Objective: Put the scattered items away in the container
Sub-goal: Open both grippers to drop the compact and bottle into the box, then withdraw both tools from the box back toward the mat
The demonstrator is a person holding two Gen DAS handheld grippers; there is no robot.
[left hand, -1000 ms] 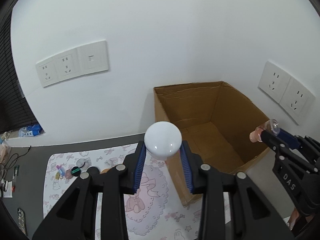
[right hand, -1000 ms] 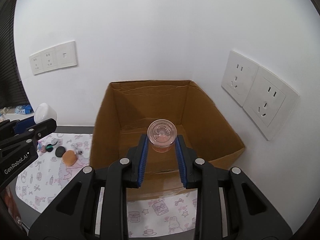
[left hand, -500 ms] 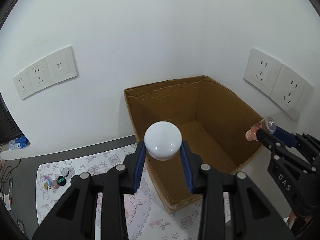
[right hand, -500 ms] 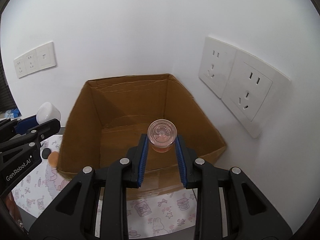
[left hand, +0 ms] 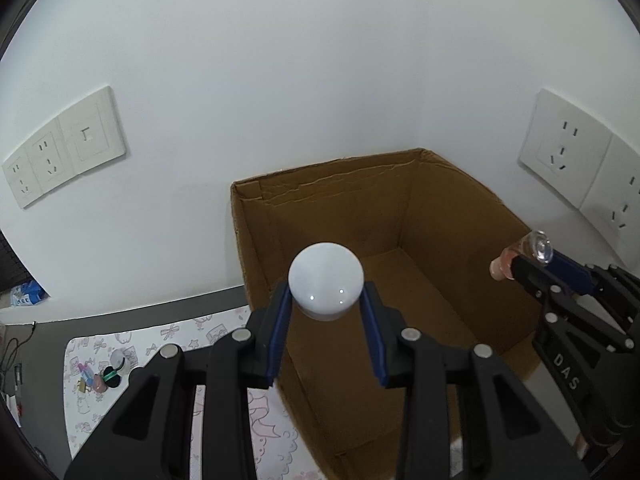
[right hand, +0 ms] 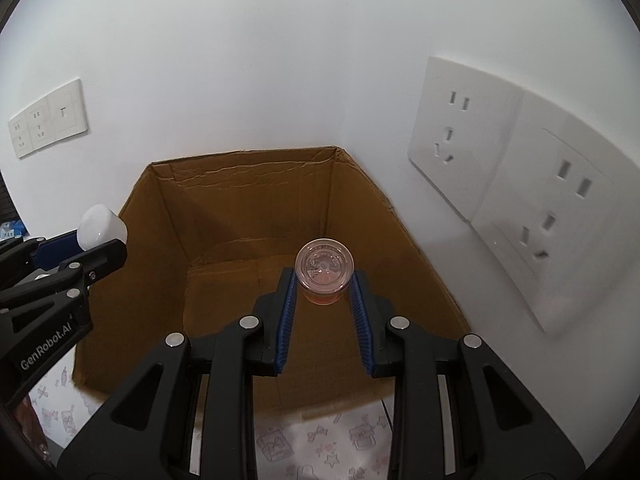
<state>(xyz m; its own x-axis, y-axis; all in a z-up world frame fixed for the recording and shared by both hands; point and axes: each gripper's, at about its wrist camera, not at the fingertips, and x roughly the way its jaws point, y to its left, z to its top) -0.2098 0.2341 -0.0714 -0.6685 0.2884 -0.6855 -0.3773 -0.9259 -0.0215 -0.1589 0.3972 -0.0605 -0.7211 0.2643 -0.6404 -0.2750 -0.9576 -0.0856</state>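
Over the open cardboard box (left hand: 440,216), our two handheld grippers each carry one small item. We grip with our left gripper (left hand: 326,312) a smooth white rounded object (left hand: 326,282), shaped like a small dome-topped jar. Its blue-lined fingers (left hand: 280,332) are drawn in narrowly and press on the object's two sides, so it sits pinched near the fingertips. From the left wrist view, this white object hangs above the box's near left part, just inside the left wall.

We grip with our right gripper (right hand: 325,300) a small clear jar (right hand: 324,270) with a transparent lid and an orange-pink content. Its blue pads (right hand: 287,316) are likewise set close together and clamp the jar from both sides. From the right wrist view, the jar hangs above the middle of the box floor. In the left wrist view the same jar shows at the right edge of the box, held out over its right wall.

The box stands in a corner of white walls, its back wall against one wall and its right side near the other. Its inside floor shows bare brown cardboard where we can see it.

A patterned mat (left hand: 132,340) with pale cartoon prints lies under the box's front edge and spreads to the left. Near the mat's far left corner sits a small cluster of leftover items (left hand: 102,372), too small to tell apart. White wall sockets (right hand: 456,136) are mounted on the walls left and right of the box.
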